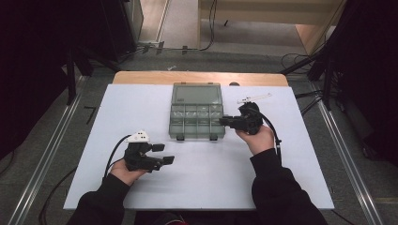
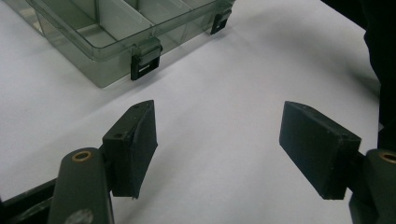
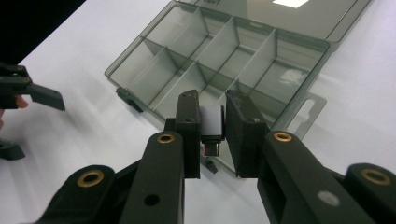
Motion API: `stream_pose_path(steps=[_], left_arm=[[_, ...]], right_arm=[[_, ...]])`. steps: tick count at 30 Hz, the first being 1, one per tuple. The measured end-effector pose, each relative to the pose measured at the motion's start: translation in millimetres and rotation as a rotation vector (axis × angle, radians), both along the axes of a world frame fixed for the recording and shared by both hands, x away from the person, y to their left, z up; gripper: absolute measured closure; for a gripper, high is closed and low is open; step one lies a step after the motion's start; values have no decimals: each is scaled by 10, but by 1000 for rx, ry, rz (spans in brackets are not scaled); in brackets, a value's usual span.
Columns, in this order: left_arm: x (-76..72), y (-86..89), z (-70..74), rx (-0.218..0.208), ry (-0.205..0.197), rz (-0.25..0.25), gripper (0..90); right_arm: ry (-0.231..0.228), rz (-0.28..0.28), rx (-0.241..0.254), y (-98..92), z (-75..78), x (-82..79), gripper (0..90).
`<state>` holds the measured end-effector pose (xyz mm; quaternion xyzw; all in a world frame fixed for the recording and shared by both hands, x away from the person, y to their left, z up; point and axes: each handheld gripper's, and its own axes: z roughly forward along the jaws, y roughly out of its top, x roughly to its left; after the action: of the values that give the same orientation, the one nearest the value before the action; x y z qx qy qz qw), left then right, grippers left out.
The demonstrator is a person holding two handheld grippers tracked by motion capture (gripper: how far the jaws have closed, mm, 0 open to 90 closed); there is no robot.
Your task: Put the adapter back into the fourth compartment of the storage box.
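R gripper (image 3: pixel 212 128): jaws narrow, clamped on a small dark adapter-like piece (image 3: pixel 212 122) w/ a metal plug end pointing down toward the camera. Pads press both flat sides. In the high view R gripper (image 1: pixel 226 121) sits at the box's right edge, tips pointing left over the front row.
Small dark piece: held up off the table, between the R pads, above the near-right corner of the box as the right gripper view shows it. Which cell is under it: can't tell.
L gripper (image 2: pixel 217 140): jaws wide apart, nothing between them, bare white surface underneath. In the high view L gripper (image 1: pixel 164 153) is at front-left of the table, well apart from the box, tips pointing right.
Organiser box (image 1: pixel 196 123): clear grey plastic, lid open and lying flat behind it toward the far edge. Divided into cells in rows; the cells that show look bare. Two dark latches (image 2: pixel 145 65) on the front wall, both hanging loose.
Table (image 1: pixel 141 98): white board, wooden strip at the far edge.
Blister card (image 1: pixel 253 99): pale packaging scrap lying flat just behind the R gripper, right of the lid.
Hands: L hand (image 1: pixel 123 171) wraps the L gripper's body from below; R hand (image 1: pixel 257 137) same on R. Dark sleeves both.
Cables: one trails from each gripper, looping back toward the person.
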<state>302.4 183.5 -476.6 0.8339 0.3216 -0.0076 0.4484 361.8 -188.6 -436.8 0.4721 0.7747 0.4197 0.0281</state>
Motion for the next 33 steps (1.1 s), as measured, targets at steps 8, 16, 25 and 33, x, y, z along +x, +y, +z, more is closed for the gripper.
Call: stream_pose_path(steps=[8, 16, 25, 33], left_arm=[[2, 3, 2, -9, 3, -1, 280], [5, 5, 2, -9, 3, 3, 280], [2, 31, 26, -19, -10, 19, 282], [0, 27, 20, -16, -8, 26, 281]], right_arm=[[16, -22, 5, -13, -24, 137, 744], [24, -35, 1, 27, -51, 261, 744], [30, -56, -10, 66, -105, 402, 744], [25, -64, -31, 116, -184, 513, 744]])
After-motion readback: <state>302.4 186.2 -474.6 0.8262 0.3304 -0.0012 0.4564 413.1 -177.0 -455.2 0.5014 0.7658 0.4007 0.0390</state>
